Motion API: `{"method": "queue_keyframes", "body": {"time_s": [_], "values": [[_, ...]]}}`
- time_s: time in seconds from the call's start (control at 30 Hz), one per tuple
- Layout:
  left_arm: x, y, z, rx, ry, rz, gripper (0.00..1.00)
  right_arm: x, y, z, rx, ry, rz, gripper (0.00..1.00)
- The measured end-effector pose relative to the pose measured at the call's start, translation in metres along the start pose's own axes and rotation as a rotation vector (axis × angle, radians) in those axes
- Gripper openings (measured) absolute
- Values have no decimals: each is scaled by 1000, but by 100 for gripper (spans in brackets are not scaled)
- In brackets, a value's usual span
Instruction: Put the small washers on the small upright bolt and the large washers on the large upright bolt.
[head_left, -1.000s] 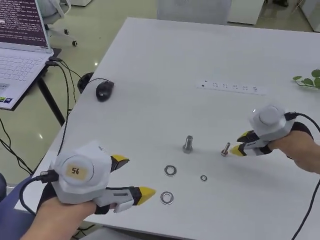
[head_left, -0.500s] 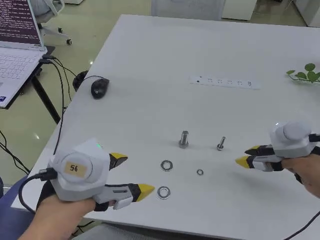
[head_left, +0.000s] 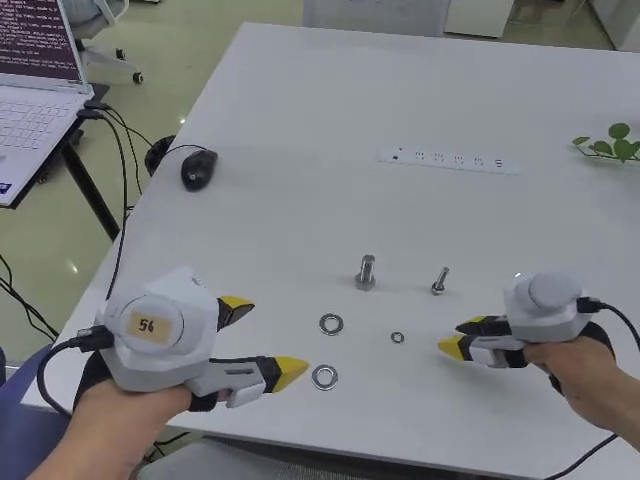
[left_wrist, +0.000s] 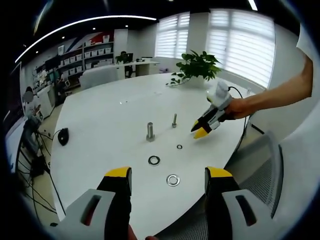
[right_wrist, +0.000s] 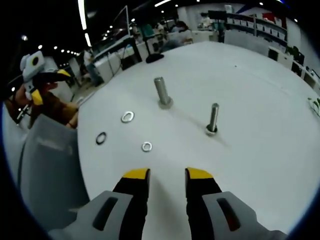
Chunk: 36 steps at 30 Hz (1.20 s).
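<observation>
1. Two threaded bolts upright, heads down, on the plain white tabletop (head_left: 300, 110): large silver steel bolt (head_left: 365, 272) on the left, small silver steel bolt (head_left: 439, 282) near it on the right, not touching.
2. Three washers loose and flat on the tabletop, nearer the person than the bolts, none on a bolt.
3. First large silver ring washer (head_left: 331, 324) just in front of the large silver steel bolt and slightly left; second large silver ring washer (head_left: 324, 377) closer to the near table edge, apart from the first.
4. Small silver ring washer (head_left: 398, 338) in front of the gap between the two bolts, to the right of both large washers.
5. Left gripper (head_left: 268, 337), white body with yellow-tipped black jaws, held in a hand at the near left corner: jaws spread wide, nothing between them. Tips pointing right, with the second large silver ring washer just beyond the nearer tip; in the left gripper view, framed between the two tips.
6. Right gripper (head_left: 458, 336), same build, held in a hand at the near right: jaws parted by a narrow gap, gripping nothing. Tips aimed left at the small silver ring washer, near it but apart; in the right gripper view, lying just ahead of the left jaw, bolts beyond.
7. Farther back: white power strip (head_left: 450, 161), black computer mouse (head_left: 198, 168) with its cable by the left edge, open laptop (head_left: 30, 90) off the table to the left, green plant leaves (head_left: 605, 145) at the right.
</observation>
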<state>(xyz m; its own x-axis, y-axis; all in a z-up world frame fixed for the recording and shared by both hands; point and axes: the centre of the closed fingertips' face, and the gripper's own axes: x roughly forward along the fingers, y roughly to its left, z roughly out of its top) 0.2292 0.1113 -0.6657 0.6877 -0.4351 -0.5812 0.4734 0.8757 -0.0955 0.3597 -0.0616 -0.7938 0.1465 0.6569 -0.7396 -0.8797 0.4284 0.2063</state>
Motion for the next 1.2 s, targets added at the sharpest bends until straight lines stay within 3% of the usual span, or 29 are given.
{"method": "queue_keyframes", "body": {"time_s": [0.6, 0.83, 0.9, 1.2], "values": [[-6, 1, -4, -12, -6, 14, 58, 42, 20, 19, -145, 77, 60, 26], [-7, 1, -6, -11, -2, 14, 58, 49, 23, 12, -248, 166, 63, 22], [-7, 0, -7, -12, -1, 13, 58, 50, 21, 9, -308, 205, 56, 21], [-6, 2, -7, -12, 2, 14, 58, 55, 22, 10, -463, 299, 68, 18]]}}
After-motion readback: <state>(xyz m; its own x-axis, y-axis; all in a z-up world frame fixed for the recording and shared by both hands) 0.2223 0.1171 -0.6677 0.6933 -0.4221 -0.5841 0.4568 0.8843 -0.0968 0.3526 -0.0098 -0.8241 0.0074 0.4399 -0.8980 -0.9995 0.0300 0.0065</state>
